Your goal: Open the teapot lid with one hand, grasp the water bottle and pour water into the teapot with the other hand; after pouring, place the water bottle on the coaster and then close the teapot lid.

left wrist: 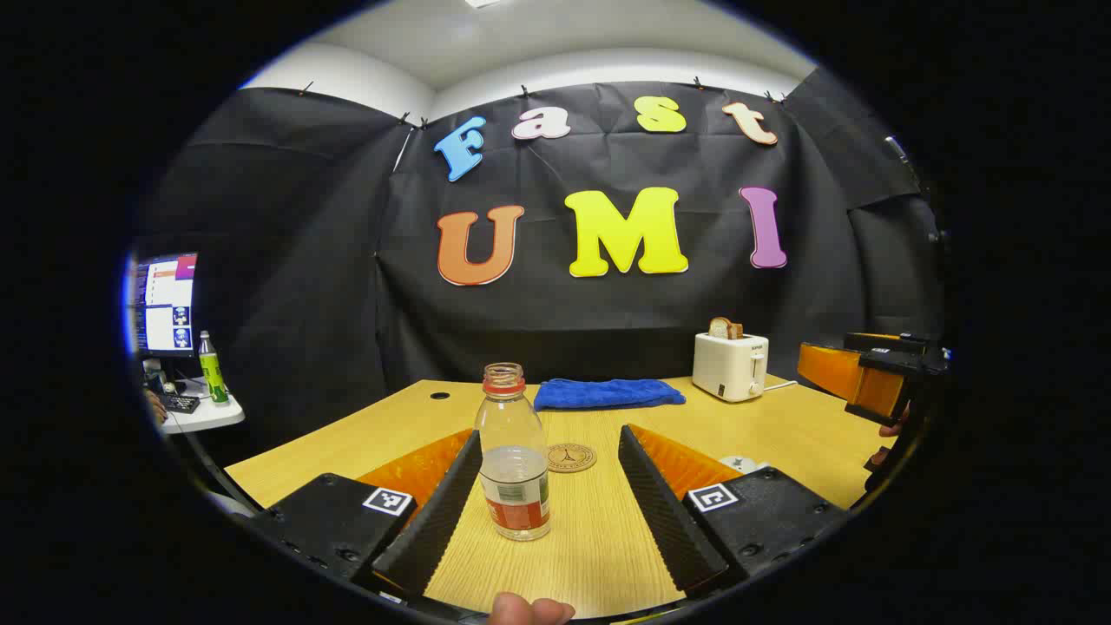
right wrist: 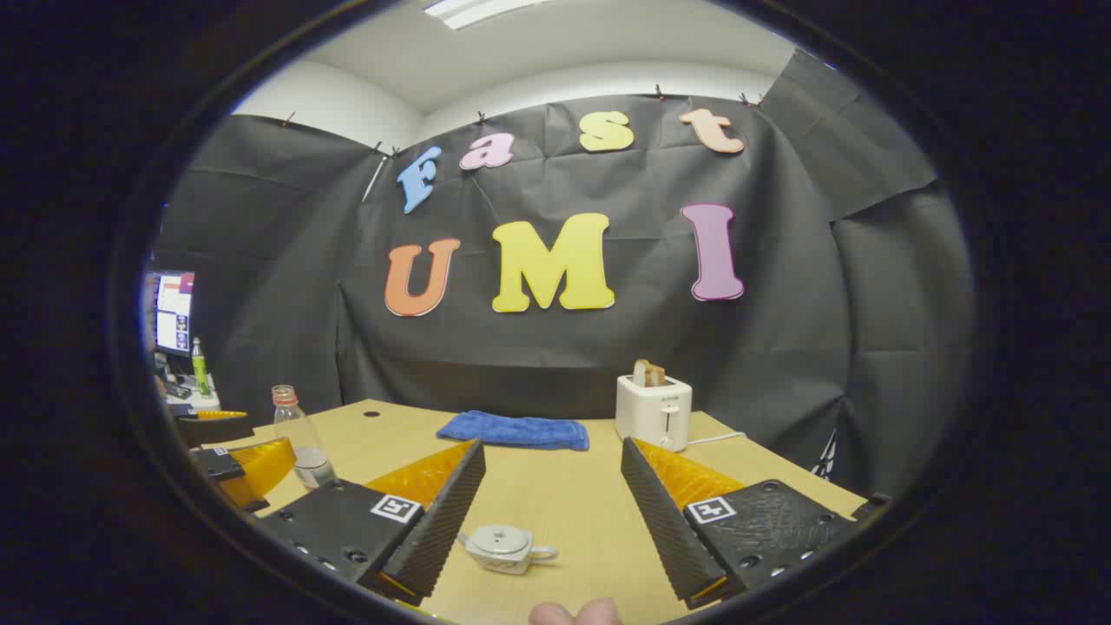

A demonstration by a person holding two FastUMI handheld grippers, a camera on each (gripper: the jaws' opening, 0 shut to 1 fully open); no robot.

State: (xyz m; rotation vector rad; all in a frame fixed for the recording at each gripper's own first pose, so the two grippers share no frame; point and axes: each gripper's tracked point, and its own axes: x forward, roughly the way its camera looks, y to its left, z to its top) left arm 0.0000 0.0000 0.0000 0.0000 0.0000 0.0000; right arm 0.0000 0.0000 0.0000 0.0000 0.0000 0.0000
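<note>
- Left gripper (left wrist: 549, 486) spread wide around the uncapped water bottle (left wrist: 514, 456), fingers apart from it; coaster (left wrist: 571, 457) just behind
- Right gripper (right wrist: 553, 499) gaping over the lidded teapot (right wrist: 503, 549) on the table (right wrist: 555, 486)

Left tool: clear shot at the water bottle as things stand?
Probably yes. The left tool is open, and the uncapped water bottle stands upright on the table between its fingers, close to the left one. Nothing lies between them; the coaster sits behind.

1 bottle (left wrist: 514, 460); 1 teapot (right wrist: 502, 548); 1 coaster (left wrist: 571, 457); 1 toaster (left wrist: 731, 365)
</note>
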